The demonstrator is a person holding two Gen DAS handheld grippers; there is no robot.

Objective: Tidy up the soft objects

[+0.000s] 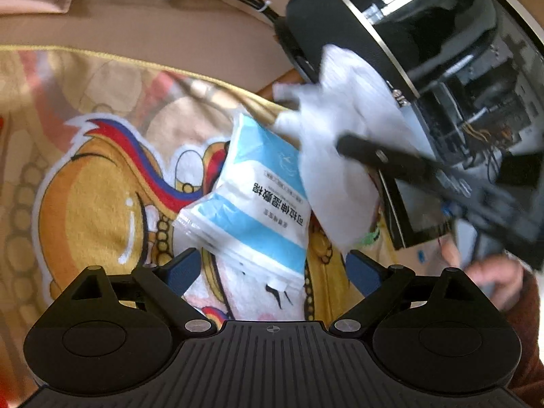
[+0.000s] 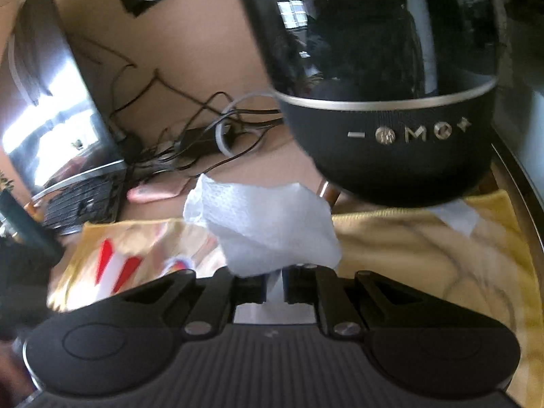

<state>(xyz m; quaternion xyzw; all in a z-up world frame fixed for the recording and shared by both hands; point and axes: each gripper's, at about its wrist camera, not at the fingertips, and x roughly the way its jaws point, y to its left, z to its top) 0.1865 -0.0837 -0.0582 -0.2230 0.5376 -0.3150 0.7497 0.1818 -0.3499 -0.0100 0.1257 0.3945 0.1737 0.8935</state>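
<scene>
progress: early; sorting not done, nothing visibly put away yet
printed towel (image 1: 88, 183): spread flat over desk (image 1: 153, 23), carries the soft items
speaker (image 2: 391, 129): black, bulky, at towel's far edge, crowds the way
pack (image 1: 258, 204): blue-white pouch, mid-towel, untouched
tissue (image 2: 272, 227): white, crumpled, lifted above towel
right gripper (image 2: 274, 289): clenched on tissue
left gripper (image 1: 272, 268): released, just short of pack
cables (image 2: 190, 142): tangle beyond the towel's far edge
</scene>
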